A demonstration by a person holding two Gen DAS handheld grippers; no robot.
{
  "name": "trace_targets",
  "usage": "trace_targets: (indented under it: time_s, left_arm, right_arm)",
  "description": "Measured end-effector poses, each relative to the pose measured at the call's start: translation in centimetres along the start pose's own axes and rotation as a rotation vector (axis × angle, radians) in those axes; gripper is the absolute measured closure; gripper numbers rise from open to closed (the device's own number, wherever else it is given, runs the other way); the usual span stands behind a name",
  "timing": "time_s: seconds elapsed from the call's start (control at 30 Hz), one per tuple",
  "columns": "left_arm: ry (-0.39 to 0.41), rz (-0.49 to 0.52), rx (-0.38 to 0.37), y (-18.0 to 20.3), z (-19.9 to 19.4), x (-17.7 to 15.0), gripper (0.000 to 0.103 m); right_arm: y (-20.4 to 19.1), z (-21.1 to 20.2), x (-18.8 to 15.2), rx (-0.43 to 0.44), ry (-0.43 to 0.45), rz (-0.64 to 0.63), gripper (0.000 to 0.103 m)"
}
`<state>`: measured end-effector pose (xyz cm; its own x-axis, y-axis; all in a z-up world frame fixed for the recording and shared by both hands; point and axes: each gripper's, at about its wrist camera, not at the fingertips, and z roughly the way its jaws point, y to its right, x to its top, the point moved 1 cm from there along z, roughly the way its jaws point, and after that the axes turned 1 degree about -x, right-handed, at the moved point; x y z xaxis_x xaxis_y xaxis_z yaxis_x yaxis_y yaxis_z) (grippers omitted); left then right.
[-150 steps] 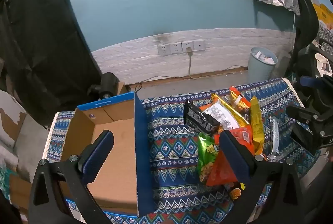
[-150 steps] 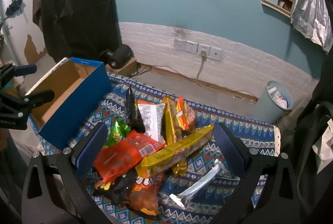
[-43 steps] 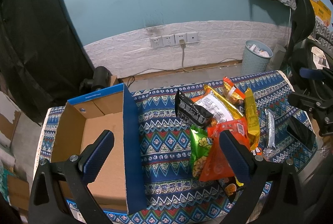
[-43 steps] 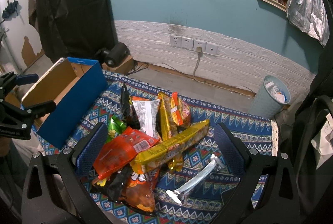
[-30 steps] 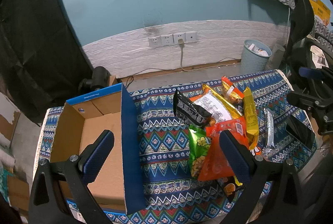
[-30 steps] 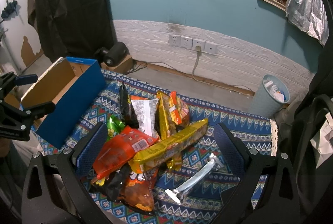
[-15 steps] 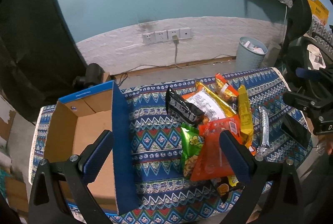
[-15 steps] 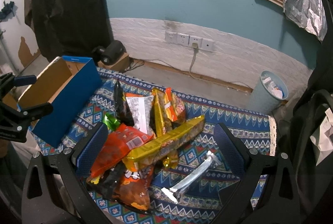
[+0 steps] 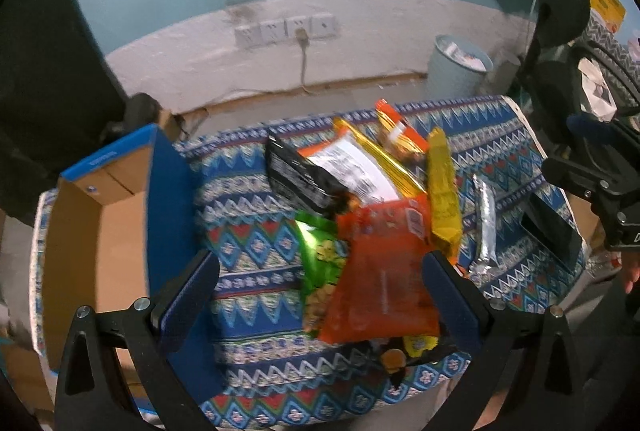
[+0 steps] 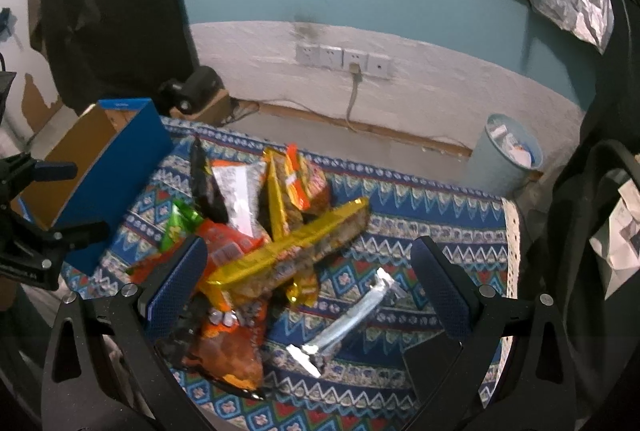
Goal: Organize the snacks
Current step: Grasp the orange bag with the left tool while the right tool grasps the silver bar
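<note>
Crinkled foil snack bags [image 9: 380, 231] heap beside cardboard box [image 9: 100, 231].

Both views are pretty dim and washed in a bluish cast, with heavy fisheye bending and black vignette at the corners. There's motion smear all over, so the print on the orange snack bag [image 9: 384, 283] is unreadable. The silver wrapper [image 10: 344, 327] catches some glare, probably from overhead light, hard to say.
</note>
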<state>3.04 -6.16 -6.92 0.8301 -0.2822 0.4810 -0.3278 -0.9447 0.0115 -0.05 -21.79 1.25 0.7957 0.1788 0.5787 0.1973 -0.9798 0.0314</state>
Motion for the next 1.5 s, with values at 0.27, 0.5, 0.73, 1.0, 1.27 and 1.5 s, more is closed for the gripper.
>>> trace_targets:
  time_s: [0.27, 0.5, 0.73, 1.0, 1.27, 1.5]
  left_arm:
    - [-0.118, 0.022, -0.063, 2.6, 3.8, 0.0, 0.001]
    - [-0.188, 0.013, -0.114, 3.6, 6.5, -0.2, 0.001]
    - [-0.243, 0.048, -0.100, 4.6, 9.1, -0.4, 0.001]
    - [-0.291, 0.041, -0.147, 4.0, 11.7, -0.9, 0.001]
    - [-0.258, 0.014, -0.170, 3.0, 12.3, -1.0, 0.021]
    - [-0.226, 0.016, -0.197, 2.7, 11.7, -0.6, 0.045]
  right_arm:
    - [2.1, 2.1, -1.7, -0.021, -0.079, 0.052, 0.003]
    - [3.9, 4.8, -3.6, -0.059, -0.174, 0.087, 0.003]
    - [4.8, 7.3, -4.8, -0.066, -0.255, 0.130, 0.003]
    - [5.1, 11.4, -6.4, -0.090, -0.359, 0.141, 0.003]
    - [5.3, 14.8, -7.9, -0.104, -0.430, 0.148, 0.013]
    - [5.6, 16.9, -9.1, -0.108, -0.478, 0.150, 0.039]
